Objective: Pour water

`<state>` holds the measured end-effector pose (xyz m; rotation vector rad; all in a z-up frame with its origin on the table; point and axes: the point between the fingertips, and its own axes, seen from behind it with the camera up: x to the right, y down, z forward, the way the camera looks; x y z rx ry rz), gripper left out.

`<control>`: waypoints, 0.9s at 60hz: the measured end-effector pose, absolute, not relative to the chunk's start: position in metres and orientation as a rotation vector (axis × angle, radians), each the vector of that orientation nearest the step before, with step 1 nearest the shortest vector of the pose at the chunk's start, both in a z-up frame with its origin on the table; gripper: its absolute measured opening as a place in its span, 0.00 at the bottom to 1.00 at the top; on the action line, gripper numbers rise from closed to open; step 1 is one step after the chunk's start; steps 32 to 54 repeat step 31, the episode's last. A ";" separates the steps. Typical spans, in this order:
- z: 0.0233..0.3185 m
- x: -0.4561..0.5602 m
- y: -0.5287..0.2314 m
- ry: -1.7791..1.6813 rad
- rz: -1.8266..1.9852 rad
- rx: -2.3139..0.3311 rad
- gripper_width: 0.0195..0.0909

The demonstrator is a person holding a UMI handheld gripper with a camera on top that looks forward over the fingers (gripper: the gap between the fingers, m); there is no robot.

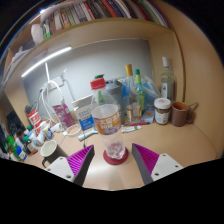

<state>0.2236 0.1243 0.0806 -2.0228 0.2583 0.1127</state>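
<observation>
Labels on the crowded bottles are too small to read.

Bright, even indoor light, mostly from a long lamp strip under the shelf at the bench's back-left; it glares white. Soft short shadows under items on the bench. Strong fisheye: shelf and bench edges bow hard. Far clutter slightly soft, w/ mild overall blur.

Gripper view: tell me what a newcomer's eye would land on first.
First, the small clear glass on a red coaster on the wooden table, just ahead of the open gripper and centred between its jaws. Behind it, a crowd of bottles and jars lines the wall, a brown mug to the right. Above, a shelf of books.
</observation>
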 end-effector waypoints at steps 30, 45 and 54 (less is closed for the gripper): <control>0.255 0.145 -0.119 0.014 -0.007 -1.991 0.89; 0.259 0.142 -0.125 0.002 -0.013 -1.989 0.90; 0.259 0.142 -0.125 0.002 -0.013 -1.989 0.90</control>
